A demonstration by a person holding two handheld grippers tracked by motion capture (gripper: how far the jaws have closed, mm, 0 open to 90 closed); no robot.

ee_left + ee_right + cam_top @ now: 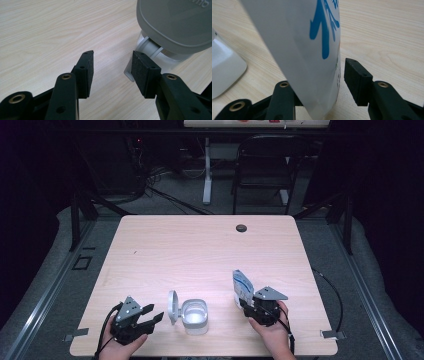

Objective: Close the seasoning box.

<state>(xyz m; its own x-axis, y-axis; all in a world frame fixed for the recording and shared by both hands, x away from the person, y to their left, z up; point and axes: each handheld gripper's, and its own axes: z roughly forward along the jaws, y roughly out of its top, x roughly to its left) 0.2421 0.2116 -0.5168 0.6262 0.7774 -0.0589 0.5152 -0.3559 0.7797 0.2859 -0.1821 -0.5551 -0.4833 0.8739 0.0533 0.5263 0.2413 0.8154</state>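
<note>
White pouch (pixel 242 286) stands on the bench (pixel 200 250) between the right gripper (pixel 324 75) pads, unclamped. Left gripper (pixel 112 71) gapes wide beside the open grey container (pixel 192 314).

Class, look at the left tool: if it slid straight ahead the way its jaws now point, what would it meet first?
Probably the open grey plastic lid of the white box. The left tool aims at its hinge, just ahead of the right pad, though depth is hard to judge.

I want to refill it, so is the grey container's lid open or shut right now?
Open. The lid stands swung up at the left edge of the container, whose inside shows from above.
</note>
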